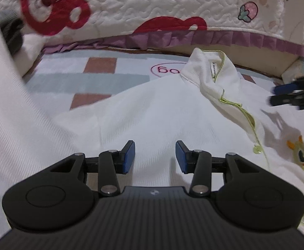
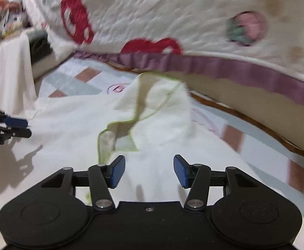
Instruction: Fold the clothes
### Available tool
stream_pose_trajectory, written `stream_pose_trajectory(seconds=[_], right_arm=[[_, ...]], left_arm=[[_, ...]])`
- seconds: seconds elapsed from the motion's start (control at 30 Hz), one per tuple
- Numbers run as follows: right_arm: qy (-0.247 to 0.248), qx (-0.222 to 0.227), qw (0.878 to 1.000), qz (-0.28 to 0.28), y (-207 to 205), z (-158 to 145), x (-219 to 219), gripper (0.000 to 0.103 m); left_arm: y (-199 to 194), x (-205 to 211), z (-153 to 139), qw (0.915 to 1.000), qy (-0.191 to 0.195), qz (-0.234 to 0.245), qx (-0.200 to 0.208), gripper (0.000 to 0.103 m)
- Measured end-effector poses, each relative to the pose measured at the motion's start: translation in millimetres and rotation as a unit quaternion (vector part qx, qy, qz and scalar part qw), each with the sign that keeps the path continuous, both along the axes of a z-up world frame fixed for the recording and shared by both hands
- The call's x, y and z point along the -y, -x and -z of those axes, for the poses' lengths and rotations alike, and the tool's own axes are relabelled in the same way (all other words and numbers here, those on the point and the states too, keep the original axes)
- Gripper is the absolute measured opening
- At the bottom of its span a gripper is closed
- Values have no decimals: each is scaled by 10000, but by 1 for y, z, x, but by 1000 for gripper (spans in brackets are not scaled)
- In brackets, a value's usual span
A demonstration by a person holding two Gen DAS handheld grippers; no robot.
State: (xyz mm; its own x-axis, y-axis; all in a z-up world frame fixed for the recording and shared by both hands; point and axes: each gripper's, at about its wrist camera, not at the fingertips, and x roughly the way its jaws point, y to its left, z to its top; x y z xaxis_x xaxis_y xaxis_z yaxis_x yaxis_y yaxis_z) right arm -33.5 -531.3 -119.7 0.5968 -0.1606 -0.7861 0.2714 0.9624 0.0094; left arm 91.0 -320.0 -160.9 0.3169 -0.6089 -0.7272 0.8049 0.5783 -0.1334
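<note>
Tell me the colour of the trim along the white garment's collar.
Yellow-green piping on the collar of the white garment; sharpest in the left wrist view.

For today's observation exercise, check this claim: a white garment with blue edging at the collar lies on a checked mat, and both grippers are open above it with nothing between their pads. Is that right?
One detail is wrong: the edging on the white garment is yellow-green, not blue, as the left wrist view shows at the collar. The rest stands: it lies on the checked mat, and the left gripper and right gripper are open and hold nothing.
</note>
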Motion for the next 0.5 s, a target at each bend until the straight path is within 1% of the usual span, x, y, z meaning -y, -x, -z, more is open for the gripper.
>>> stream_pose_trajectory(seconds=[0.03,0.07,0.17,0.2,0.27,0.33,0.37,0.4,0.43,0.47,0.5], right_arm=[[51,-97,9999,-24,-17,10,4,33],[74,-146,9999,-19,-30,18,5,26],[-34,-144,9998,97,-56,34,3,26],[-55,-150,9998,143,-61,39,3,29],[-53,-229,9996,174,-70,50,1,54],[267,-97,9995,133,-70,57,-5,54],[345,2,9992,219,-70,58,-5,53],[379,101,9986,348,-70,59,-3,49],[360,193,9980,479,-70,60,1,23],[368,245,9970,640,-72,60,6,6],[361,301,9960,764,-73,61,12,6]], left_arm=[[-4,6,2,10000,17,59,-9,42],[-7,11,3,9999,55,99,-54,42],[-17,29,7,9992,236,218,-246,42],[-19,36,8,9987,306,288,-296,42],[-24,50,10,9975,415,409,-399,42],[-28,66,11,9963,509,481,-501,42],[-30,74,12,9956,559,504,-552,42],[-33,83,12,9950,610,518,-606,42],[-35,90,13,9943,649,528,-664,42],[-38,97,14,9935,688,541,-723,42],[-39,104,14,9927,727,559,-783,42]])
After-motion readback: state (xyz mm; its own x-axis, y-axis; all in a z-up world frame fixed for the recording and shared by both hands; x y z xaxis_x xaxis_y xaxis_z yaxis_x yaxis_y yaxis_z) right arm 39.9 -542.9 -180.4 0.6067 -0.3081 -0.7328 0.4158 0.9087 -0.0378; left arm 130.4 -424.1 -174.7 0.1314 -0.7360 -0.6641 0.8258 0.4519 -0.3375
